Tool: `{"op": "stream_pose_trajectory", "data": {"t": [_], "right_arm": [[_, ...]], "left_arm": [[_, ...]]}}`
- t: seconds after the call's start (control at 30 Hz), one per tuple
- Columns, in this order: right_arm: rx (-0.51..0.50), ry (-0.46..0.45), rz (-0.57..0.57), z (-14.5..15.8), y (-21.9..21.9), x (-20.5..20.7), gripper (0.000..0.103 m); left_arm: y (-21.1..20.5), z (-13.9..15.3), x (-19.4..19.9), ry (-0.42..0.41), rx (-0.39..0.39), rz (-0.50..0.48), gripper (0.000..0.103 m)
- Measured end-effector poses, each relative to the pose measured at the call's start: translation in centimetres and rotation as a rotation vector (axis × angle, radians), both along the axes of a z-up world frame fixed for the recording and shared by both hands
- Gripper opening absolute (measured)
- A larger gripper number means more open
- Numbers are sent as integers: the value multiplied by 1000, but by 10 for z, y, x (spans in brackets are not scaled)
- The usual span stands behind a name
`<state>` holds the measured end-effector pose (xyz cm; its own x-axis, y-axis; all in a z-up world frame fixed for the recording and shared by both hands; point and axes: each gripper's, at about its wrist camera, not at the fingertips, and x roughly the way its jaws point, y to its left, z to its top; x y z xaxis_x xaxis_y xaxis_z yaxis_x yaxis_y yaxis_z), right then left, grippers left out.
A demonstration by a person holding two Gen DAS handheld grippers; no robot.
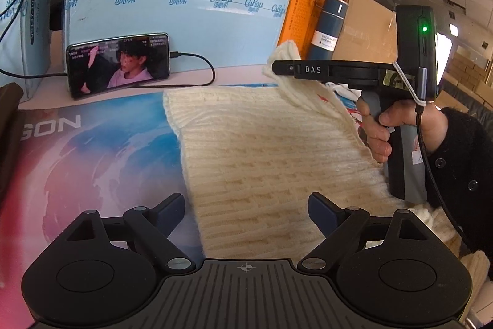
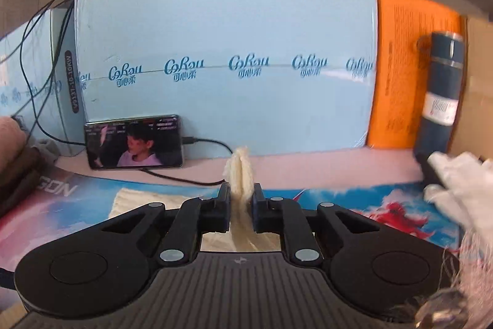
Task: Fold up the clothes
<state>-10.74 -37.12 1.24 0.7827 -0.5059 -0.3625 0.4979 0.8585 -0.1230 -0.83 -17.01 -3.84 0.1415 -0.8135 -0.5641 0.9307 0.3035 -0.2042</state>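
A cream ribbed knit sweater point(image 1: 265, 156) lies on a colourful printed mat point(image 1: 92, 162). My left gripper point(image 1: 246, 208) is open and empty, low over the sweater's near part. My right gripper point(image 2: 241, 195) is shut on a fold of the sweater's edge point(image 2: 239, 171) and holds it lifted off the mat. In the left wrist view the right gripper point(image 1: 279, 68) shows side-on at the right, with the pinched cream fabric point(image 1: 285, 54) hanging from its fingers.
A phone point(image 1: 118, 63) playing video leans on a light blue box point(image 1: 185, 20) at the back, with a cable. An orange box point(image 1: 311, 8) and a dark blue flask point(image 1: 328, 26) stand at back right. White cloth point(image 2: 462, 181) lies at the right; dark cloth point(image 2: 15, 174) at the left.
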Motion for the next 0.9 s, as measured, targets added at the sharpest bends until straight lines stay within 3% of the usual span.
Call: {"op": "stream_pose_trajectory", "data": {"t": [0.07, 0.1, 0.17, 0.23, 0.3, 0.37, 0.53, 0.7, 0.77, 0.9], "right_arm": [[-108, 87, 29, -3, 16, 7, 12], [-91, 134, 63, -6, 19, 11, 14], [66, 191, 136, -8, 19, 16, 32], [244, 166, 194, -6, 16, 15, 76], [344, 118, 240, -2, 16, 11, 81], [382, 98, 245, 2, 17, 8, 82], [549, 114, 253, -9, 16, 12, 87], [615, 35, 251, 5, 4, 3, 87], [576, -68, 239, 24, 4, -19, 88], [321, -239, 193, 58, 23, -80, 99]], "left_arm": [[0, 0, 0, 0, 0, 0, 89], [0, 0, 0, 1, -1, 0, 89], [1, 0, 0, 2, -2, 1, 89], [1, 0, 1, 4, -2, 1, 89], [0, 0, 1, 3, -2, 2, 89], [0, 0, 0, 2, -1, 2, 89], [0, -1, -1, -3, 2, 2, 90], [1, -1, 0, 4, -3, 4, 90], [2, -1, 1, 13, -8, 11, 90], [7, 3, 2, 14, -34, 23, 89]]}}
